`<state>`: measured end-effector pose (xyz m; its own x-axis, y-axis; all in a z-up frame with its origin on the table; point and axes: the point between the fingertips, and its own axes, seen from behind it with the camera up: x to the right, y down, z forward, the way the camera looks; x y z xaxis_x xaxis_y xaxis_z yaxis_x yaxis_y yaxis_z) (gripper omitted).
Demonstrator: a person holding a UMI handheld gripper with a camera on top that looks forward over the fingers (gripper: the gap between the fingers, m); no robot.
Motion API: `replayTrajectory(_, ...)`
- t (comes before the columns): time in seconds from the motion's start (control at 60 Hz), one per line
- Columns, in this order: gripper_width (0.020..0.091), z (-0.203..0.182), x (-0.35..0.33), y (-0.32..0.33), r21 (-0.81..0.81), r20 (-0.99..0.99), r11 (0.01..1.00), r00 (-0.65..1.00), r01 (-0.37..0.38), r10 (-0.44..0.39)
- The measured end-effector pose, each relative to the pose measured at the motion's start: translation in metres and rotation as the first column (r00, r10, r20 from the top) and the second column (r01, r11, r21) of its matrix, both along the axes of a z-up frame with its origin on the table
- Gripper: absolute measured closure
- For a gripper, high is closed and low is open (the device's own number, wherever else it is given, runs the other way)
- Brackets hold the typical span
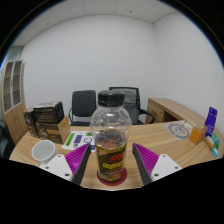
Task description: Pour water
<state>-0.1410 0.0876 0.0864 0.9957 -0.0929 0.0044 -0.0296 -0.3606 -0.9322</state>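
Right up close, the gripper (110,170) has its two fingers closed in on a clear plastic bottle (111,135), the purple pads (76,158) pressing its lower half from both sides. The bottle stands upright between them, black cap on, with a red and yellow label round its middle; the writing on that label is too small to read. The bottle looks lifted or at the table's near edge, hard to say which.

Just beyond the left finger, a white bowl (43,151) sits on the wooden table (165,140), the likely place for the water to go. Further back, a dark box (44,119) to the left, a round white object and a purple item to the right, their print unreadable.

Risks from here: the cap looks on, so tipping now would pour nothing. A squeeze on thin plastic could buckle the wall and let the bottle slip. And tilting too fast over a shallow bowl could splash water over its rim.

Beyond the table, two office chairs (104,103) and a white wall.
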Motion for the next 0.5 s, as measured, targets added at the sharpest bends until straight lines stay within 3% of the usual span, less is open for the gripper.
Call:
replayTrajectory(0.083, 0.0237, 0.003, 0.004, -0.016, -0.039, 0.015, 0.999, 0.999, 0.029, -0.028)
replayTrajectory(0.183, 0.0249, 0.022, 0.002, -0.048, -0.06, 0.043, 0.997, 0.998, 0.038, -0.035)
replayTrajectory(0.5, 0.0245, 0.11, -0.044, -0.21, -0.1, 0.026, 0.994, 0.999, 0.035, -0.033)
